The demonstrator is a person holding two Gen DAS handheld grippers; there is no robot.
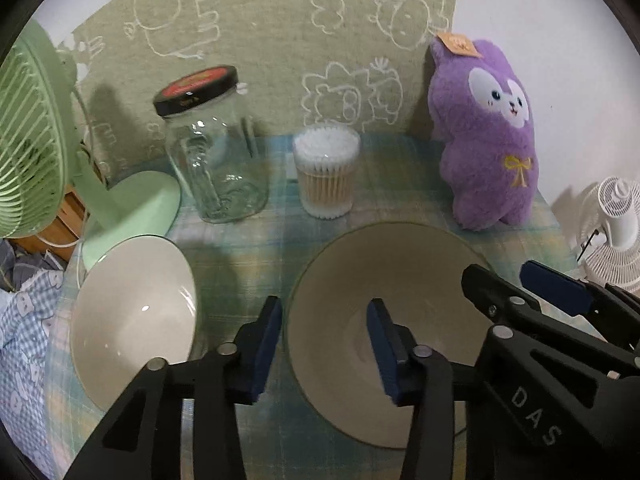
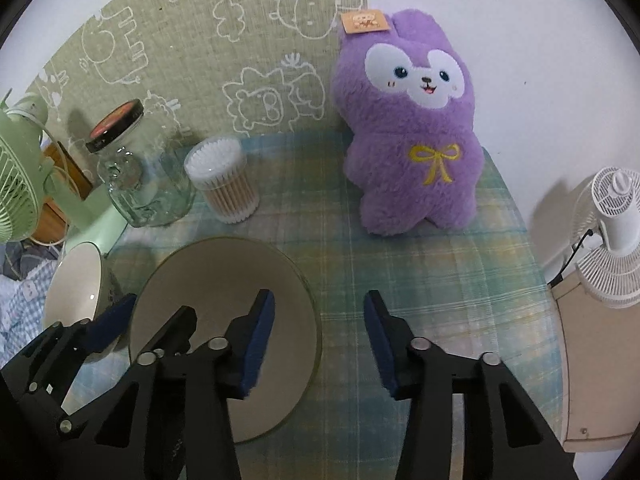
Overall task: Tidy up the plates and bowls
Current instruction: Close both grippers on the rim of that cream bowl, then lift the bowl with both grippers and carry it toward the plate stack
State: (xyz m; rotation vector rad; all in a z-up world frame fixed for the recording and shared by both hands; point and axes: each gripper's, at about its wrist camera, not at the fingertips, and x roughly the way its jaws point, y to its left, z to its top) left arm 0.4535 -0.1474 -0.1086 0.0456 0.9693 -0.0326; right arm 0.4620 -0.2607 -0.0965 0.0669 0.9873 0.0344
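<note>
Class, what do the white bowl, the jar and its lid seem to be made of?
White bowl: likely glazed ceramic; it is glossy, with a bright highlight. Jar: clear glass; the cloth shows through it. Lid: probably painted metal, black-rimmed with a red top.

Home setting, prob. a bedroom corner. Small table (image 2: pixel 420 280) w/ pastel plaid cloth, pushed against white wall w/ cartoon-animal fabric hanging (image 2: pixel 224 40). Purple plush toy (image 2: pixel 412 128), cotton-swab tub (image 2: pixel 224 178), empty glass jar (image 1: pixel 212 148), green desk fan (image 1: pixel 32 136), white fan (image 2: pixel 612 236). Gingham bedding (image 1: pixel 24 320) at left edge.
</note>
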